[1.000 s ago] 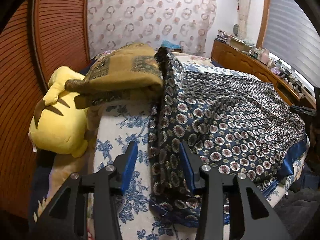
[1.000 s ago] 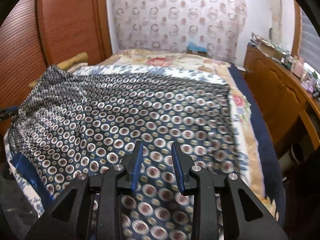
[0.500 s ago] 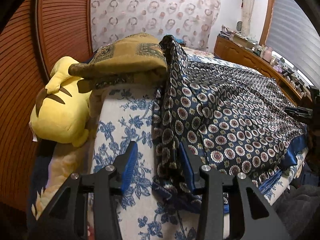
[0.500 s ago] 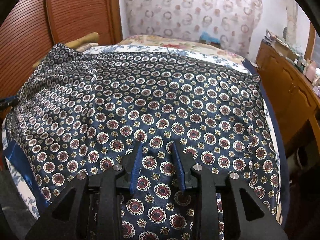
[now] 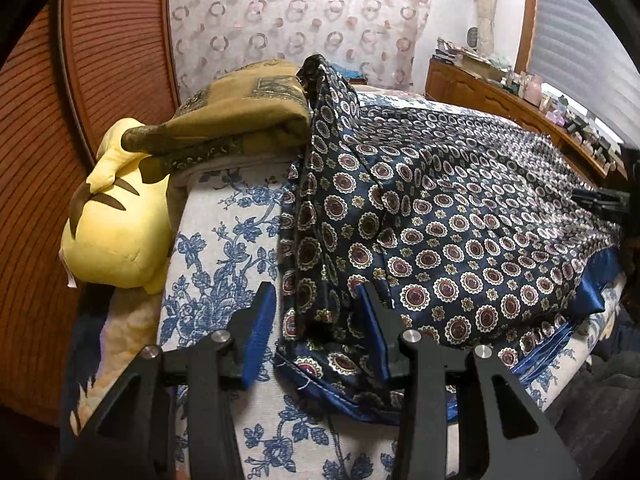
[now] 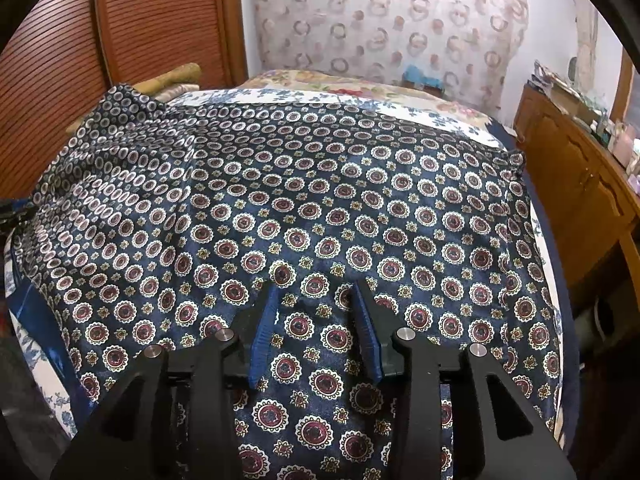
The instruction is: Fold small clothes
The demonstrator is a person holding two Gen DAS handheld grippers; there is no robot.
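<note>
A dark blue garment point(image 5: 460, 220) with a round medallion print lies spread over the bed, and in the right wrist view the garment point(image 6: 320, 200) fills the middle. My left gripper point(image 5: 316, 308) hangs open over its bunched left edge; the folds lie between the blue pads, which do not press on them. My right gripper point(image 6: 316, 300) sits low over the near middle of the cloth. Its jaws are opening, with flat fabric beneath and between them and nothing pinched.
A yellow plush toy point(image 5: 116, 232) and a folded olive blanket point(image 5: 240, 120) lie at the bed's left side on the blue floral sheet point(image 5: 224, 264). A slatted wooden door point(image 5: 100, 60) stands at the left. A wooden cabinet point(image 6: 572, 168) runs along the right.
The right gripper came down closer to the cloth and its jaws spread wider. The left gripper's view shifted slightly nearer to the garment's edge, and its opening stayed the same.
</note>
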